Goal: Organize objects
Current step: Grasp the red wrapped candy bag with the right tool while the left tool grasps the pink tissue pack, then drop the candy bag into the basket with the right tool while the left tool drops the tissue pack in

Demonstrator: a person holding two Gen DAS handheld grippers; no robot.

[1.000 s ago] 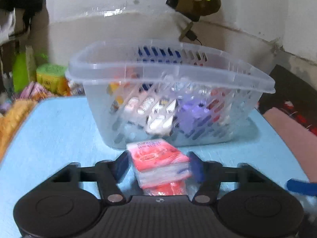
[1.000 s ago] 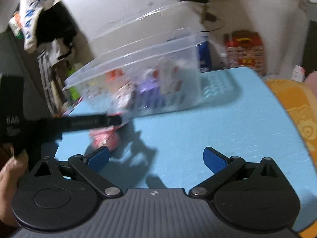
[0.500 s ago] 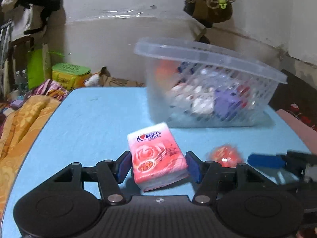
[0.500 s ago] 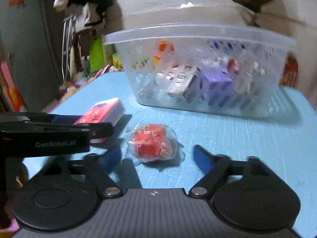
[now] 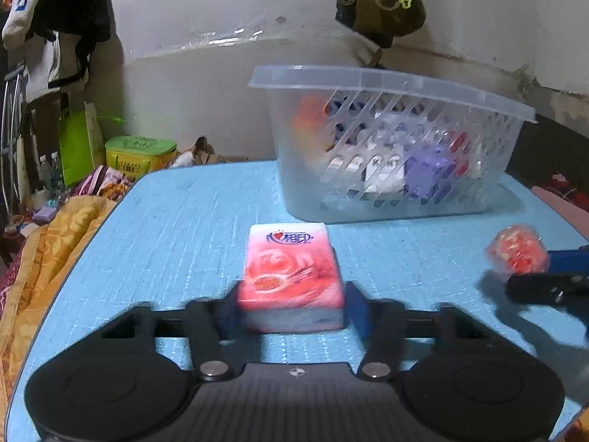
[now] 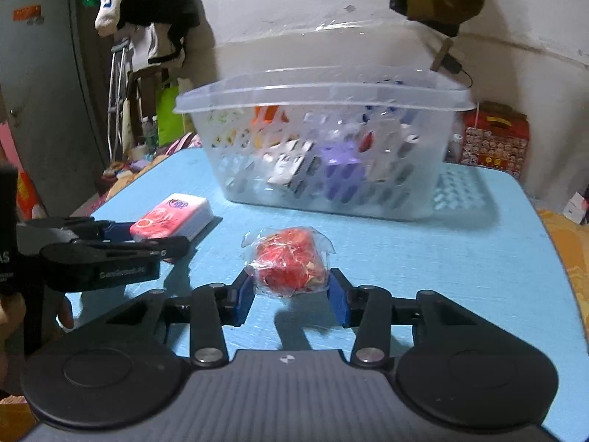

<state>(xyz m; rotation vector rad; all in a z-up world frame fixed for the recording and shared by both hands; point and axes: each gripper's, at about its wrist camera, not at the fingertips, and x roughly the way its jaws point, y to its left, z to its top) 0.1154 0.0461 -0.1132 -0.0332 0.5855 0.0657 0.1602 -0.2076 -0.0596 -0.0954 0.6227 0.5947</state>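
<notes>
- Left wrist view: the left gripper [image 5: 291, 307] has its blue pads closing on a soft, rectangular tissue pack [image 5: 291, 276] in glossy pink wrap, which sits between them on the textured light-blue table [image 5: 176, 235]; at 1 o'clock stands a translucent, slotted plastic basket [image 5: 390, 81] with mixed packets inside; at 3 o'clock a crinkly clear-wrapped red snack [image 5: 519, 252] rests against the other gripper's blue finger.
- Right wrist view: the right gripper [image 6: 291, 294] is closing narrowly, pads pressing both sides of the lumpy red snack [image 6: 291, 263]; the tissue pack [image 6: 173, 217] lies at 10 o'clock in the left gripper's [image 6: 147, 235] black fingers; the basket [image 6: 324, 92] is at 12 o'clock.
</notes>
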